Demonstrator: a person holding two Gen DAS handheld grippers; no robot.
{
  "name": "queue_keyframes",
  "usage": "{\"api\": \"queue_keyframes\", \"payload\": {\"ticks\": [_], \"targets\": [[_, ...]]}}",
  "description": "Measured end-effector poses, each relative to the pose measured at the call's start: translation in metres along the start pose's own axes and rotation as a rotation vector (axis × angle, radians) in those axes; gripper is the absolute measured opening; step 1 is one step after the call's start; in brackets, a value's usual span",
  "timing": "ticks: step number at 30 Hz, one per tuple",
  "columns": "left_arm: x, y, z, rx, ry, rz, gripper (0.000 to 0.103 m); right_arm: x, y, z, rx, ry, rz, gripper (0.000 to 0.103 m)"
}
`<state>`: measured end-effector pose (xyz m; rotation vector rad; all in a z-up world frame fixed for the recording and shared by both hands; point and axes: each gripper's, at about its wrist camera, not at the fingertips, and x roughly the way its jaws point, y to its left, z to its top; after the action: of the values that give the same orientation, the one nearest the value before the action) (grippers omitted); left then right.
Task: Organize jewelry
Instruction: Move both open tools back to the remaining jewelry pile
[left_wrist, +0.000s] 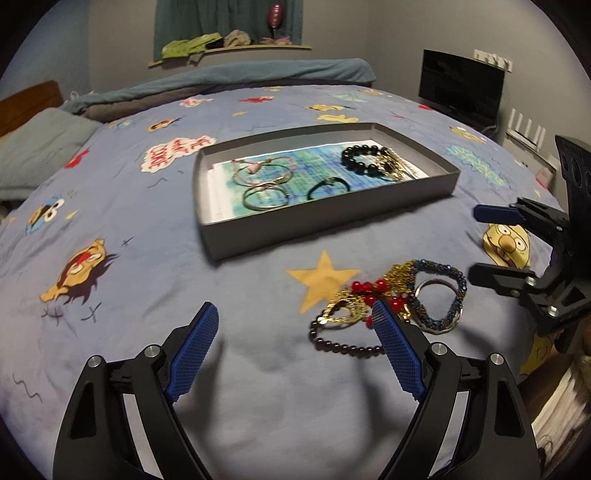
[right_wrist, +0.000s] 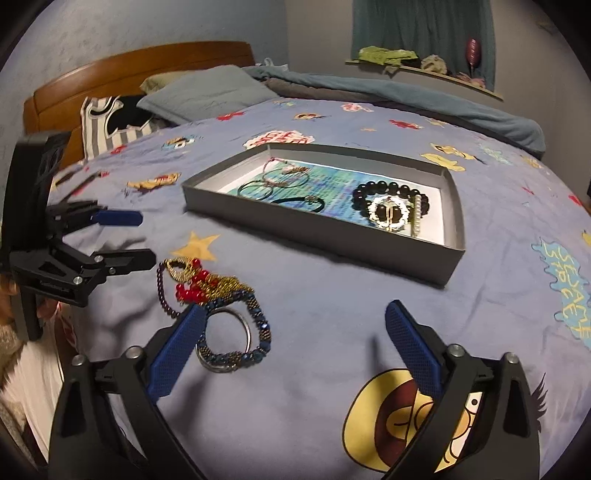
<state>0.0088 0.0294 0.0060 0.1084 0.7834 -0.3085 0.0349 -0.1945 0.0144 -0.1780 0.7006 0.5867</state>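
Both grippers hung spread and empty — the jewelry pile (left_wrist: 391, 306) lay between them, just beside the left gripper's (left_wrist: 295, 314) right fingertip, tray (left_wrist: 325, 229) beyond.

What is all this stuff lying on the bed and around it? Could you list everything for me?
tray: one, grey, middle of the bed, lined with blue-green paper
black bead bracelet: one, in the tray's right part
thin bangles: a few, pink and metal, in the tray's left part
black cord bracelet: one, in the tray's middle
jewelry pile: one tangle, red, gold, blue and dark beads, on the bedspread before the tray
bedspread: one, blue with cartoon prints
pillow: one, grey-blue, by the wooden headboard
monitor: one, black, beside the bed
left gripper: open, blue fingers, near the pile
right gripper: open, blue fingers, near the pile
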Motion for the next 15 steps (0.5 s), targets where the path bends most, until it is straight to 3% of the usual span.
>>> {"api": "queue_keyframes", "payload": {"ticks": [2, 4, 15], "targets": [[0.002, -0.005, 0.001, 0.016, 0.0, -0.013, 0.081, 0.003, 0.003, -0.001, -0.003, 0.015, 0.012, 0.075], [0.005, -0.008, 0.001, 0.028, 0.006, -0.028, 0.069, 0.004, 0.007, -0.002, -0.021, 0.027, 0.018, 0.065], [0.019, -0.019, -0.002, 0.064, 0.053, -0.084, 0.041, 0.01, 0.009, -0.003, -0.036, 0.063, 0.024, 0.051]]}}
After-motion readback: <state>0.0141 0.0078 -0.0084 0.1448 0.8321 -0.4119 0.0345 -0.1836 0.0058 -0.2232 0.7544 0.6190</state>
